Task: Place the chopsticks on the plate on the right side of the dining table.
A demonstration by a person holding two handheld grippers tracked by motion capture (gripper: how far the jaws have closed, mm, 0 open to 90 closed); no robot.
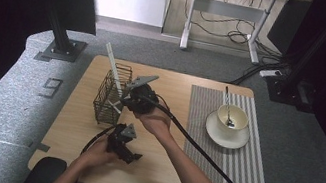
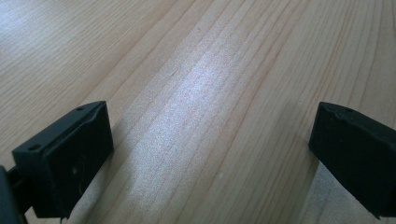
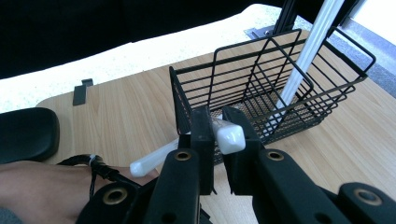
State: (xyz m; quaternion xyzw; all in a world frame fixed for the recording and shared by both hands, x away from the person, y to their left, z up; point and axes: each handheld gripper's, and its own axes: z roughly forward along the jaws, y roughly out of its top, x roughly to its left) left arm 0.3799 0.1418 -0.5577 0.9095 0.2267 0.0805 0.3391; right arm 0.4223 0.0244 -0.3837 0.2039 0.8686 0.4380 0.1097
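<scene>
High view: right gripper [image 1: 125, 99] sits at the near right side of the wire basket [image 1: 112, 94], holding a white chopstick [image 1: 116, 105] low against the basket's wall. A second white chopstick [image 1: 114, 69] already stands in the basket, leaning up and out over the far rim. Left gripper [image 1: 127, 152] rests low over bare table [image 1: 157, 171] nearer the person, well apart from the basket. Cup [image 1: 232, 119] with spoon [image 1: 227, 105] on a saucer [image 1: 225, 133] on the striped mat [image 1: 231, 154], right side, not involved.

Left gripper view: jaws wide apart, nothing between them, just wood grain.

Right gripper view: jaws clamped on the chopstick close to its thick end [image 3: 229, 136]; the rest of it runs back and down toward the hand. Basket just ahead, other chopstick [image 3: 303, 60] leaning in it.

Handling, my read: light, stiff, smooth glossy stick, so likely to pivot or slide in the jaws. Gripping near the end leaves a long lever; a hold nearer the middle would be steadier. Basket is light, may shift if bumped.
</scene>
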